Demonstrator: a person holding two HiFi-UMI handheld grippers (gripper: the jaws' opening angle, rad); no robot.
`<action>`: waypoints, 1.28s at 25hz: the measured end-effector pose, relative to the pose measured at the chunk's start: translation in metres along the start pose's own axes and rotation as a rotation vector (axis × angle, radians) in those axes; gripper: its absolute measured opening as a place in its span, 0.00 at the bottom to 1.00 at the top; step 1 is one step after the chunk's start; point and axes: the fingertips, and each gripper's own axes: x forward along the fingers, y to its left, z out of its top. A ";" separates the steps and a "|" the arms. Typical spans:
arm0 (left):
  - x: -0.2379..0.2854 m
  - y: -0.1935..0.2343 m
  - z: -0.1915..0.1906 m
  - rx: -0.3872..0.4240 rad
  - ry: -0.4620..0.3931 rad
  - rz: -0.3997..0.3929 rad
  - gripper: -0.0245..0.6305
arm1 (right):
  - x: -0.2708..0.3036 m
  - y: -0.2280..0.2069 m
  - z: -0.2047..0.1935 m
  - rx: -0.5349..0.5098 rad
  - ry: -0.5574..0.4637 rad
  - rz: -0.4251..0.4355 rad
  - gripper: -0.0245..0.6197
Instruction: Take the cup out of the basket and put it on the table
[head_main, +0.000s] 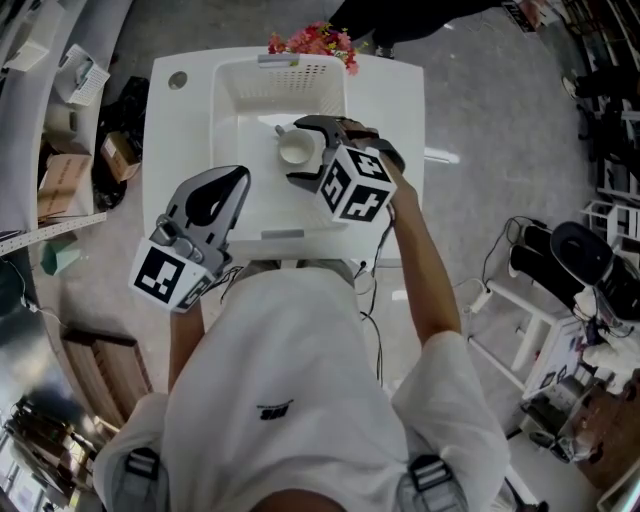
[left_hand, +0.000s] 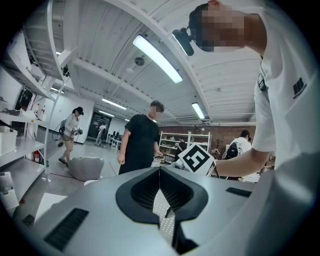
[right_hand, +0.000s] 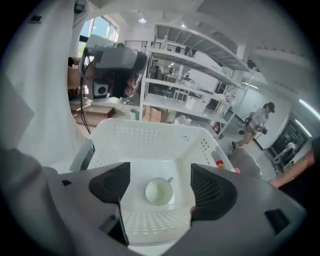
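Above the basket you tilt the right gripper down, jaws spread to straddle the cup sitting untouched on its floor; your left gripper waits aside, jaws pressed together, empty.

Workshop-like lab, metal shelving racks, strip lights

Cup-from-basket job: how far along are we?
Done: nothing yet; the cup sits upright on the basket floor.
In hand: the right gripper is over the basket, jaws open, cup lined up between them but not gripped. The left gripper is shut, empty, held aside.
Left: close on the cup, lift it out, set it on the table.
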 end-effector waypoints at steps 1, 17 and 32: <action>0.000 0.000 0.000 -0.001 -0.001 -0.001 0.06 | 0.006 0.000 -0.004 -0.022 0.028 0.011 0.60; -0.002 0.008 -0.006 -0.024 -0.008 -0.025 0.06 | 0.073 0.003 -0.048 0.022 0.310 0.148 0.72; -0.012 0.025 -0.007 -0.059 -0.046 -0.036 0.06 | 0.096 0.002 -0.086 -0.140 0.636 0.260 0.72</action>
